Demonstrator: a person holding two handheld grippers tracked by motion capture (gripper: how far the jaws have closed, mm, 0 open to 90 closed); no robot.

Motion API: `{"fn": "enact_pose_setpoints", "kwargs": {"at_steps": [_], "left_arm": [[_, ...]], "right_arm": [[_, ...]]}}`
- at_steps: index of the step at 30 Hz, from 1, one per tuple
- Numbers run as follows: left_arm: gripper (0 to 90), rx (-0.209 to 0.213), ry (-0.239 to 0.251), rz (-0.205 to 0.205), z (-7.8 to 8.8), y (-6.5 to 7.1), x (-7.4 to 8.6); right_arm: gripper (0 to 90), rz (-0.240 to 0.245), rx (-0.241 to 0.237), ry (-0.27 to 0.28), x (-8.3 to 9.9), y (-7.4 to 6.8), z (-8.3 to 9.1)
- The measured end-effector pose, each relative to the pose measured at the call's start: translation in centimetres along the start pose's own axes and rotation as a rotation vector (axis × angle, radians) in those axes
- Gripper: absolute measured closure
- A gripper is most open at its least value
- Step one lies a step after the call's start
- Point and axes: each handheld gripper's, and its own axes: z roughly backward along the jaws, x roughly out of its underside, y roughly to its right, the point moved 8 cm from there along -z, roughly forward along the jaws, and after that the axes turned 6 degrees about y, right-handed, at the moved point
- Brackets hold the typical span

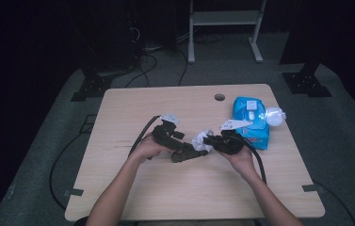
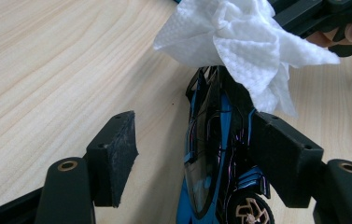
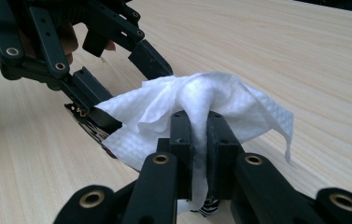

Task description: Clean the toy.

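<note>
White crumpled wipe [image 3: 197, 105] is pinched between the right fingers [image 3: 200, 154], which are closed tight on it, its free folds draped over the nose of a blue toy car [image 2: 211, 158]. That car lies on the tabletop [image 1: 165, 188] between the left fingers [image 2: 201, 161], which stand parted, one pad clearly apart from it. Wiping looks under way, not finished

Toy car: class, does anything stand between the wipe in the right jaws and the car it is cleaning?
Nothing visible does. The right gripper is shut on the white wipe, which lies directly on the toy car lying between the left gripper's open jaws.
</note>
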Motion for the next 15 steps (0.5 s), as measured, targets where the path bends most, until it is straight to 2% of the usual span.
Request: {"fn": "enact_pose_setpoints", "kwargs": {"at_steps": [3,13,15], "left_arm": [[30.9,-0.012,0.001,-0.012,0.0,0.1,0.0],[31.1,-0.066,-0.016,-0.102,0.1,0.9,-0.3],[31.2,-0.071,-0.014,-0.105,0.1,1.0,-0.3]], "right_arm": [[82.0,0.001,0.002,0.0,0.1,0.0,0.0],[82.0,0.044,0.017,-0.007,0.1,-0.3,0.1],[82.0,0.048,0.017,-0.009,0.1,-0.4,0.1]]}}
